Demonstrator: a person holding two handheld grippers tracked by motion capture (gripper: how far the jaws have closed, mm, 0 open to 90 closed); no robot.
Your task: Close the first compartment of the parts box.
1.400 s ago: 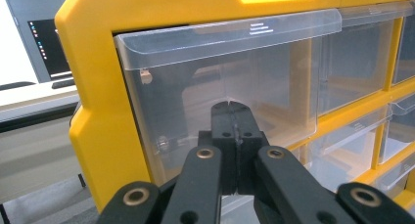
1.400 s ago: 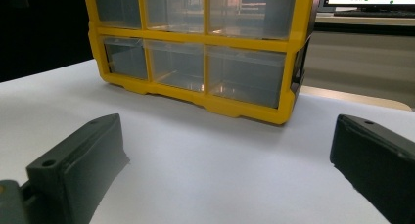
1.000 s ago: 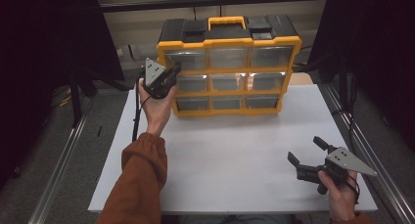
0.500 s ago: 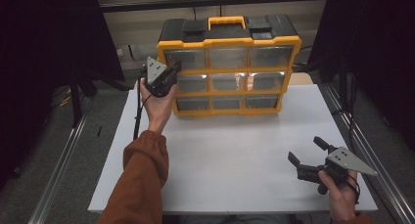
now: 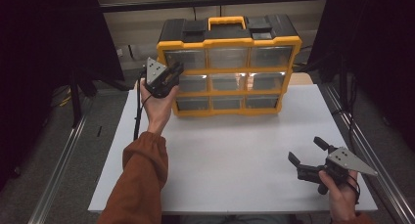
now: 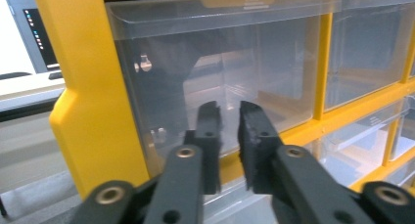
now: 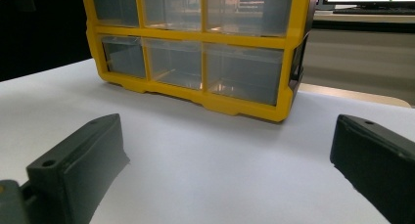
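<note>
Your left gripper is raised in front of the yellow drawer cabinet, at its left column of drawers. In the left gripper view, its fingers point at the clear drawer just beside the yellow left post of the cabinet. The fingers have just been opening a little; now there is a narrow gap between them, and nothing is clamped in that gap. The tips are very close to the front of the drawer, near its lower edge, but I cannot tell if they touch the plastic (the transparent wall makes it difficult to judge).

The cabinet stands upright at the far side of the white surface, with a black top and a yellow carrying handle. It has three rows of three clear drawers.

Your right gripper is near the front right corner of the surface, well apart from the cabinet. Your right hand holds it low over the surface. Its fingers are wide apart and hold nothing. In the right gripper view they point toward the lower two rows of drawers, with bare white surface between them.

Your left forearm is in an orange-brown sleeve and reaches up from the near edge.
</note>
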